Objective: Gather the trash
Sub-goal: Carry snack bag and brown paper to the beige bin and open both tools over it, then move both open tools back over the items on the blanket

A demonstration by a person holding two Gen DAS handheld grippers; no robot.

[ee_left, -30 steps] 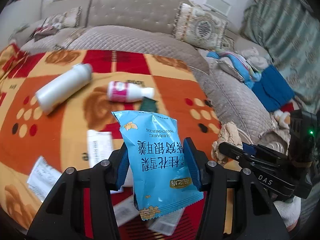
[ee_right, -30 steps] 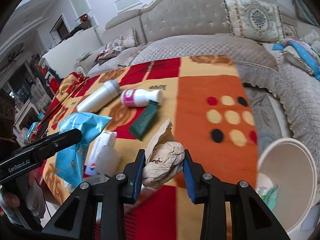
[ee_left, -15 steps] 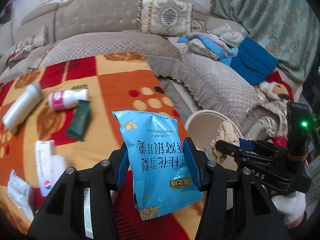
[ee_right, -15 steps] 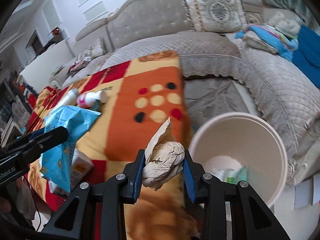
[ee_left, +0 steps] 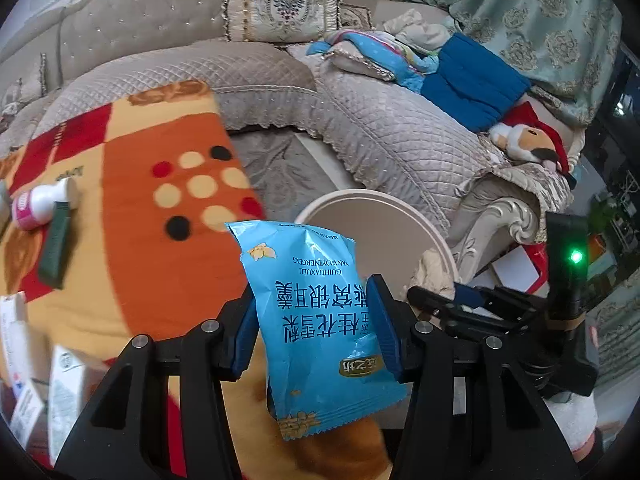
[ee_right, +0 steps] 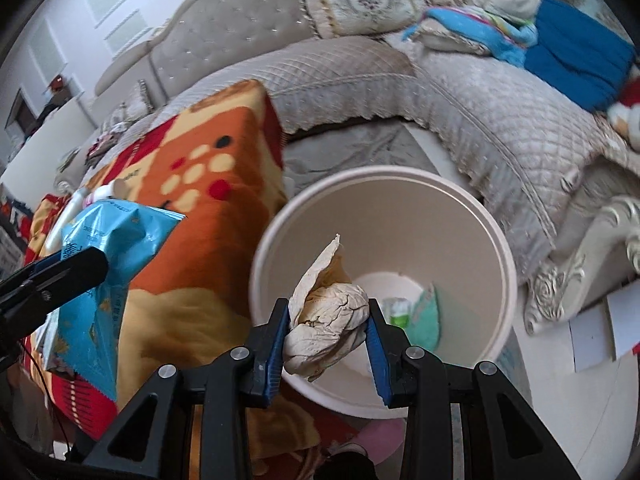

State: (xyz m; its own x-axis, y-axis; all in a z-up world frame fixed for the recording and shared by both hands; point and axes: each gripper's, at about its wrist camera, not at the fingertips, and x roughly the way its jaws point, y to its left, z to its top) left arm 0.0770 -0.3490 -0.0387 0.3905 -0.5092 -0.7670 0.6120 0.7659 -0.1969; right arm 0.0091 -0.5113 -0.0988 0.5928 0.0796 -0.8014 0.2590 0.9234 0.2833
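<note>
- The right gripper (ee_right: 327,334) pinches a crumpled paper wad (ee_right: 326,328) between its blue pads, squeezed at the middle so the loose flap sticks up freely.
- Directly ahead of and below its fingertips opens the beige trash bin (ee_right: 505,280), with a few scraps (green and white) already at the bottom; the wad seems to hang over the mouth, likely so that letting go drops it straight in.
- The left gripper (ee_left: 314,326) clamps a blue snack bag (ee_left: 316,320) across its middle, printed face toward the camera, the bag standing upright between the jaws.
- The bin's rim lies just beyond that bag, ahead and slightly right.
- To the left gripper's left, on the orange patterned blanket (ee_left: 132,184), lie a pink-and-white bottle (ee_left: 40,204), a dark green packet (ee_left: 56,250) and some cartons — judged to be trash not yet collected.
</note>
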